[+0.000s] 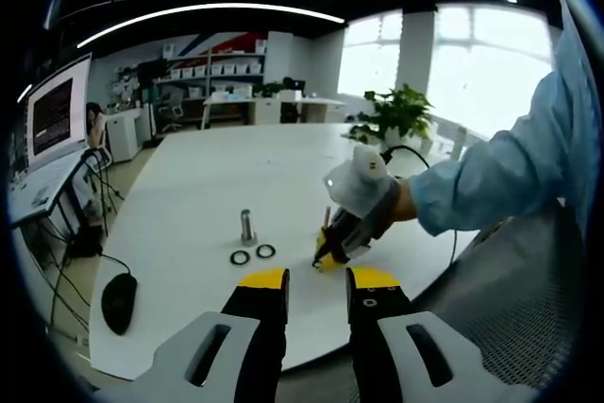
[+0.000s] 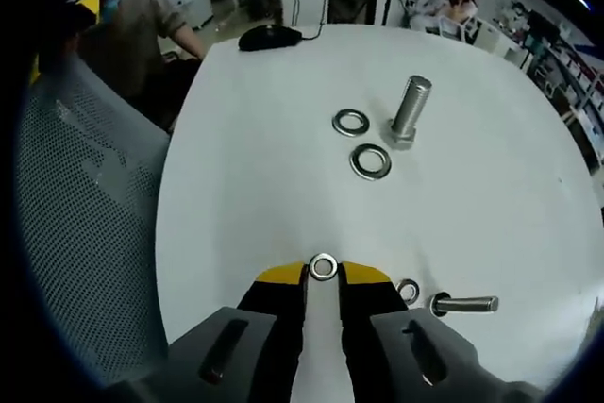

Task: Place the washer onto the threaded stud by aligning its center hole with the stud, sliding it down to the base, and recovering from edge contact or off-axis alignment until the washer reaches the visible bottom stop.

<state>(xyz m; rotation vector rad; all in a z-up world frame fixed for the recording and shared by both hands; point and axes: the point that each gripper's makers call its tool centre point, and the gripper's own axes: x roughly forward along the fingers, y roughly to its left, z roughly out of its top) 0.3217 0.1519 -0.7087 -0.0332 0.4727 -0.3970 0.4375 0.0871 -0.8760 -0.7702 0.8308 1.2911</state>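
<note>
A steel threaded stud [image 2: 411,109] stands upright on its hex head on the white table [image 2: 245,195], bare of washers. Two loose washers [image 2: 350,123] [image 2: 370,161] lie flat beside its base. My right gripper [image 2: 323,271] is shut on a third small washer [image 2: 323,267], pinched by the edge at the yellow tips, well short of the stud. In the left gripper view the stud [image 1: 247,226] and its two washers [image 1: 240,257] [image 1: 266,251] sit just ahead of my left gripper [image 1: 318,280], which is open and holds nothing. The right gripper [image 1: 330,250] hovers low to their right.
A spare washer [image 2: 408,291] and a bolt lying on its side [image 2: 464,305] rest near my right jaws. A black mouse [image 2: 269,37] lies at the table's far edge. A grey mesh chair [image 2: 85,186] stands close to the table; a person is behind it.
</note>
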